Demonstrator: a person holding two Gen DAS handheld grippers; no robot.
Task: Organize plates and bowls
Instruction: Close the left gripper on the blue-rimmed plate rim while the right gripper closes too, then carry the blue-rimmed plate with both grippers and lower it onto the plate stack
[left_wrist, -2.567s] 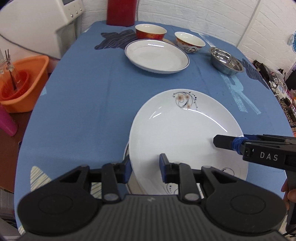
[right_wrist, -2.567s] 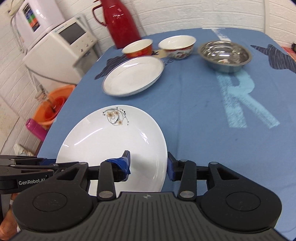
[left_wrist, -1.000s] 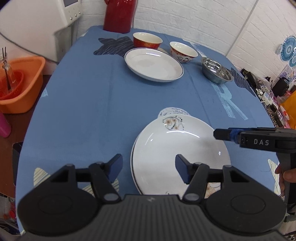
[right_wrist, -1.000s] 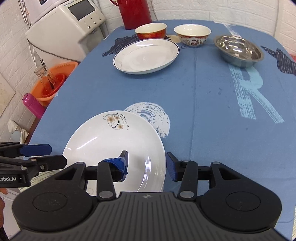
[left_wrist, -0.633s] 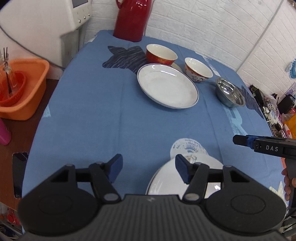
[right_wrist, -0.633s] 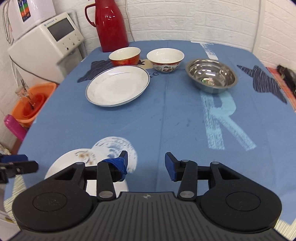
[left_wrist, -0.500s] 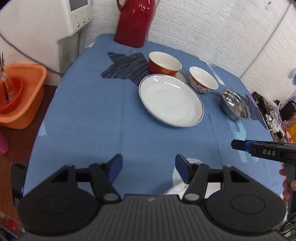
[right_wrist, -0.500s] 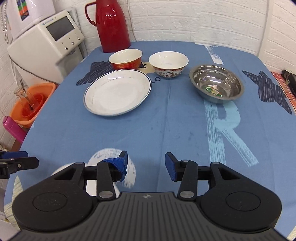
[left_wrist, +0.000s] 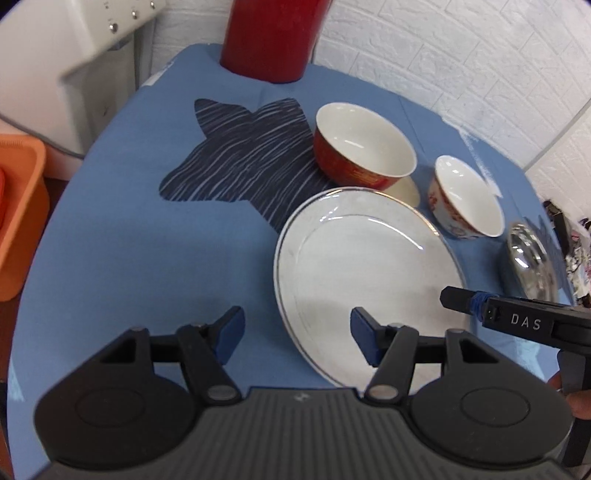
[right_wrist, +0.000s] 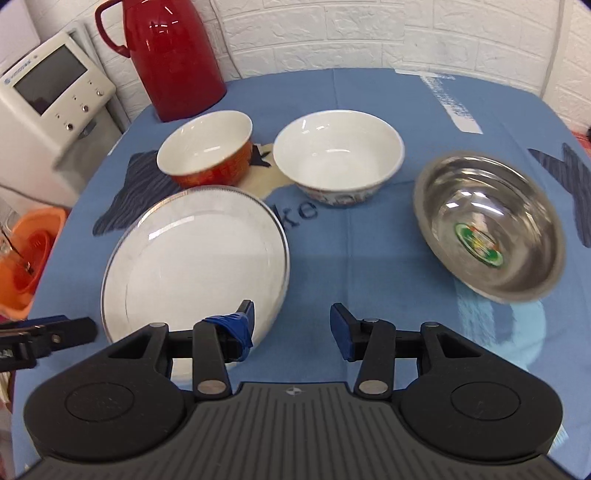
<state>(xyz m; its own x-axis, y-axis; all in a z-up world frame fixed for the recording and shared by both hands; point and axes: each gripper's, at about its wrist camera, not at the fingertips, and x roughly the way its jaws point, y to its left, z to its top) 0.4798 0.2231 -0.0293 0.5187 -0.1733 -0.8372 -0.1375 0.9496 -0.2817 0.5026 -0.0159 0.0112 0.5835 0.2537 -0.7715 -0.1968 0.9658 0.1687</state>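
Observation:
A white plate with a silver rim (left_wrist: 365, 273) lies on the blue tablecloth; it also shows in the right wrist view (right_wrist: 195, 258). My left gripper (left_wrist: 297, 334) is open and empty, its jaws standing either side of the plate's near left rim. My right gripper (right_wrist: 291, 325) is open and empty at the plate's near right rim; it also shows from the side in the left wrist view (left_wrist: 480, 304). Behind the plate stand a red bowl (right_wrist: 207, 153), a white patterned bowl (right_wrist: 338, 158) and a steel bowl (right_wrist: 487, 225).
A red thermos (right_wrist: 173, 55) stands at the table's back edge. A white appliance (right_wrist: 48, 96) stands off the table to the left. An orange basket (right_wrist: 26, 258) sits low at the left. The blue tablecloth (left_wrist: 147, 240) has a dark star print.
Both grippers let go of the flower-patterned plate near the front and moved forward across the table. They now flank the silver-rimmed plate, which looks much closer.

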